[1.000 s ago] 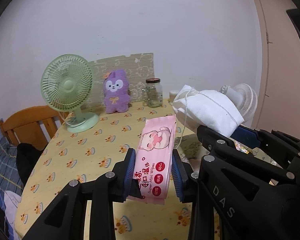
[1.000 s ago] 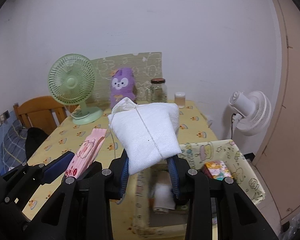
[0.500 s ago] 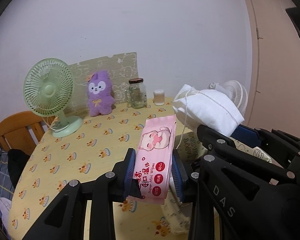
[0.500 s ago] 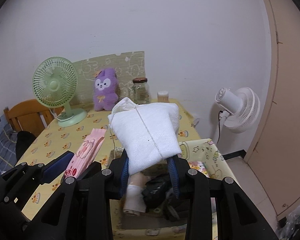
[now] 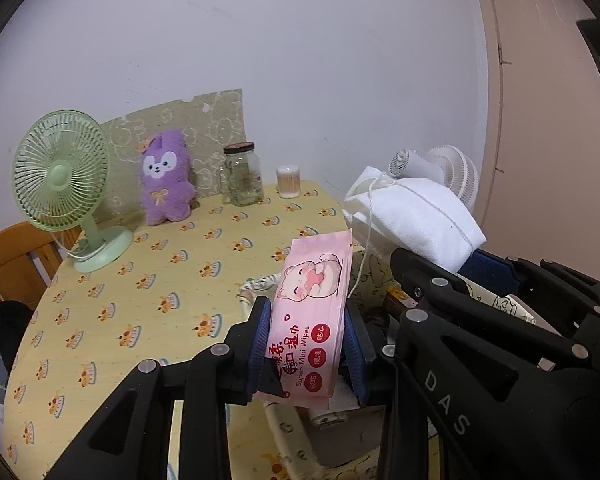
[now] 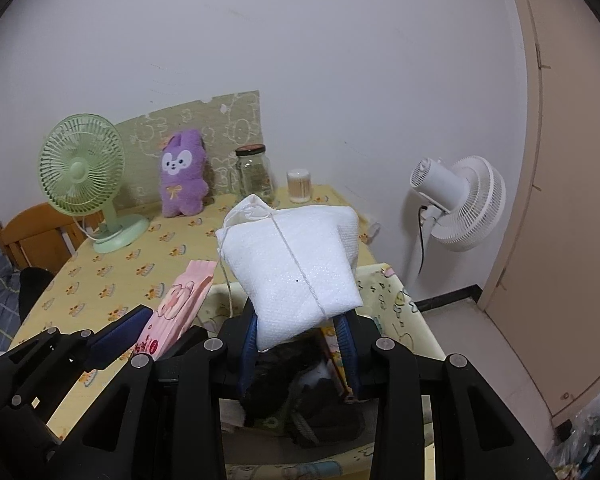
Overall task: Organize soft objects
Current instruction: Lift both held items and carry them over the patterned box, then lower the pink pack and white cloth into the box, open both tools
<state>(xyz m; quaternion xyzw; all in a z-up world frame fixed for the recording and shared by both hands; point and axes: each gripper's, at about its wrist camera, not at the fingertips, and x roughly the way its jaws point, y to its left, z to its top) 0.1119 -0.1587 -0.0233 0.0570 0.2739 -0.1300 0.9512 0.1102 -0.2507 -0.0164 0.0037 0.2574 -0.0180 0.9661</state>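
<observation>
Centre of the left view: the left gripper [image 5: 306, 344] clamps a pink wipes pack [image 5: 312, 312]. Centre of the right view: the right gripper [image 6: 300, 346] grips a white string-tied bundle [image 6: 296, 264] above the fabric bin [image 6: 400, 300]. Both are held by their ends and could slip or miss the bin.

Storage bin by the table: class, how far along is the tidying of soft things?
Done: the storage bin already holds dark fabric items.
In hand: the left hand-held gripper is shut on a pink wipes pack; the right hand-held gripper is shut on a white tied bundle, above the bin.
Left: both need dropping in; the purple plush sits on the table.
</observation>
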